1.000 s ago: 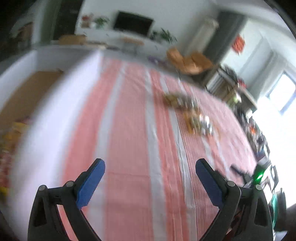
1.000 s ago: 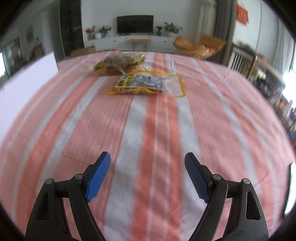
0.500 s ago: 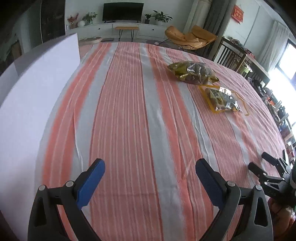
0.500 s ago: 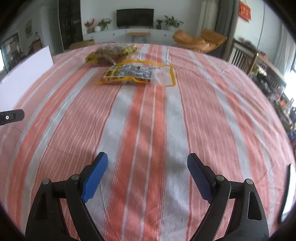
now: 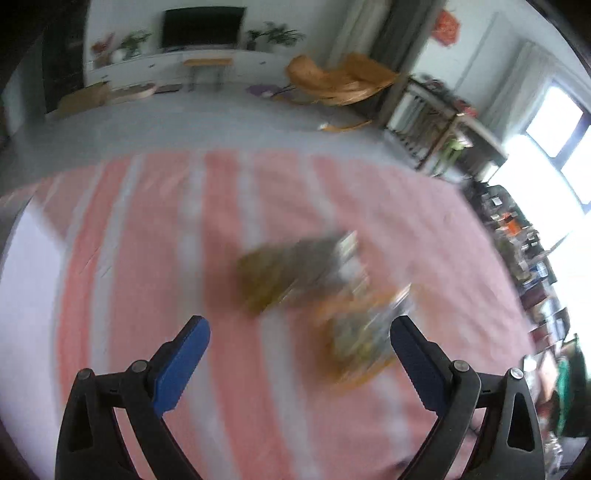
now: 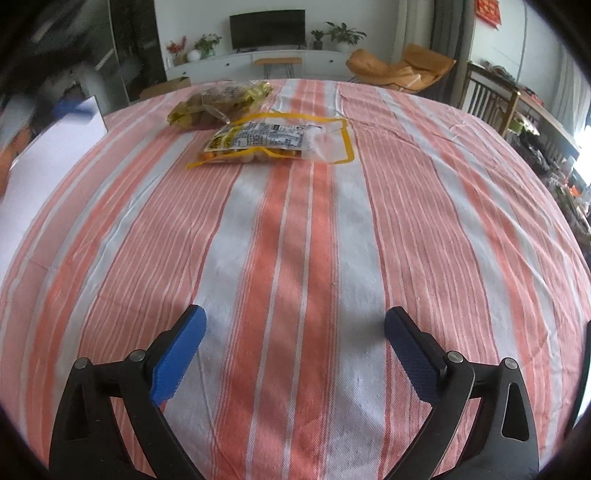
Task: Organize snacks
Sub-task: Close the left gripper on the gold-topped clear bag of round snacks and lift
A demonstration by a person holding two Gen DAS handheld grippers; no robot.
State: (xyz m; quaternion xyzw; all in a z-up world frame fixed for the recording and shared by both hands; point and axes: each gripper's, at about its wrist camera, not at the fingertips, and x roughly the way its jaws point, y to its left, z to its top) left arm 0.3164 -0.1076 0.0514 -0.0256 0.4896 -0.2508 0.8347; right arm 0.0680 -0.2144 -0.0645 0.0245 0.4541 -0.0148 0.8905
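Behind the table stands a living room with a dark television on a white low cabinet, some potted plants, and an orange lounge chair to the right. A cloth with orange and white stripes covers the whole table.

From the right wrist view, the right gripper hangs over a bare part of the cloth. Its jaws stand wide apart and have just been opening further; nothing is between the blue pads, only the stripes below. Two snack bags lie at the far end of the table, well apart from this gripper. The nearer one is a clear bag with a yellow border and small orange pieces inside. Touching its far left corner lies a yellow-green bag with brown contents. At the left edge a white board stands upright, and above it something dark with a blue part is blurred; I cannot tell what it is.

The left wrist view is strongly blurred. The left gripper also has its jaws wide apart and holds nothing. Here the two bags are near: the yellow-green bag lies just ahead of the fingertips, and the bag with the yellow border lies just beside the right pad. Whether they touch I cannot tell.
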